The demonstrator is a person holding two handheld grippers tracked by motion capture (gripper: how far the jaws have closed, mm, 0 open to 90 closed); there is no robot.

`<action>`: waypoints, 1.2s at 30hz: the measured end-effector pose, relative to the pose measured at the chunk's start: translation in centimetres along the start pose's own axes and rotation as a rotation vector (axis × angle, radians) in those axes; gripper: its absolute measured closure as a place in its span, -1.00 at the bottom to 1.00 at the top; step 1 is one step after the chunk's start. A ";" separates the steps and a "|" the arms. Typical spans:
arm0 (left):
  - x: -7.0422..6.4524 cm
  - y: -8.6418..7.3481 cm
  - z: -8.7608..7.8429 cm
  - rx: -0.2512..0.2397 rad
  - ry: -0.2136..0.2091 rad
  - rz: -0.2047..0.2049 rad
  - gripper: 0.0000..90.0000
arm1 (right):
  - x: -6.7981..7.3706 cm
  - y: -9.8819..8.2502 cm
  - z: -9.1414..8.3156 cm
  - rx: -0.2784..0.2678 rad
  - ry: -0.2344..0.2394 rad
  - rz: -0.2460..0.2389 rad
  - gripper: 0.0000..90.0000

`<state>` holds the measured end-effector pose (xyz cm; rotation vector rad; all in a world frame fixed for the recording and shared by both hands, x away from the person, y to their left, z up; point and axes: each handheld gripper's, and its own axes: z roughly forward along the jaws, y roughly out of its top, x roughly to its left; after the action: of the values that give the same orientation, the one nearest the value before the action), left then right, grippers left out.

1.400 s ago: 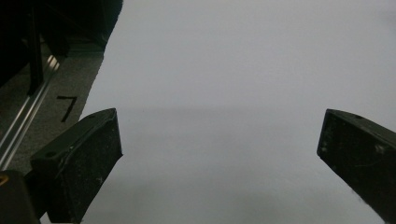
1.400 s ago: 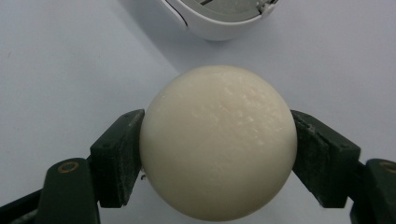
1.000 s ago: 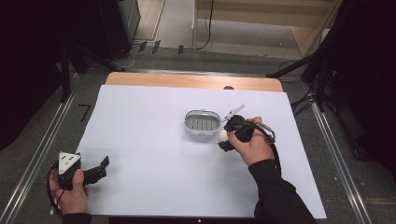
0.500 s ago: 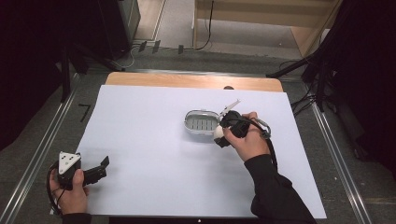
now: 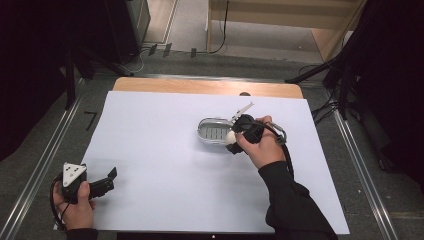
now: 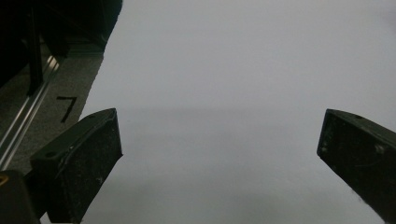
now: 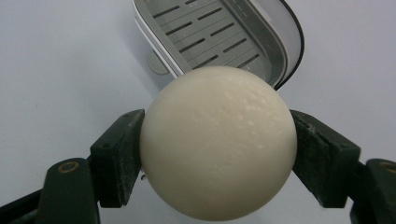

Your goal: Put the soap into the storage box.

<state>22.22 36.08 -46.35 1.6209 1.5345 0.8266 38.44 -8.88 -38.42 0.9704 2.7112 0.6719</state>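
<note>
White table [image 5: 150,150]: smooth cream ball [image 7: 218,140].

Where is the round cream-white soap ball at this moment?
The round cream-white soap ball is clamped between the right gripper's black jaws, right of the table's centre in the high view, at the near right edge of the grey slotted soap dish.
</note>
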 end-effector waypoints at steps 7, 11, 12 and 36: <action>0.0 0.0 0.0 0.002 -0.001 -0.001 -1.00 | 0.0 0.7 -0.1 0.001 0.002 -0.002 -0.45; 0.0 0.0 0.0 0.001 -0.002 -0.001 -1.00 | 0.0 1.1 0.0 -0.005 0.006 -0.004 -0.45; 0.0 0.0 0.0 0.001 -0.002 -0.001 -1.00 | 0.0 1.1 0.0 -0.005 0.006 -0.004 -0.45; 0.0 0.0 0.0 0.004 -0.003 0.002 -1.00 | 0.1 3.8 1.4 -0.017 0.024 -0.015 -0.45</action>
<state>22.24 36.11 -46.34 1.6262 1.5330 0.8229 40.93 -5.71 -37.85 0.9429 2.7258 0.7070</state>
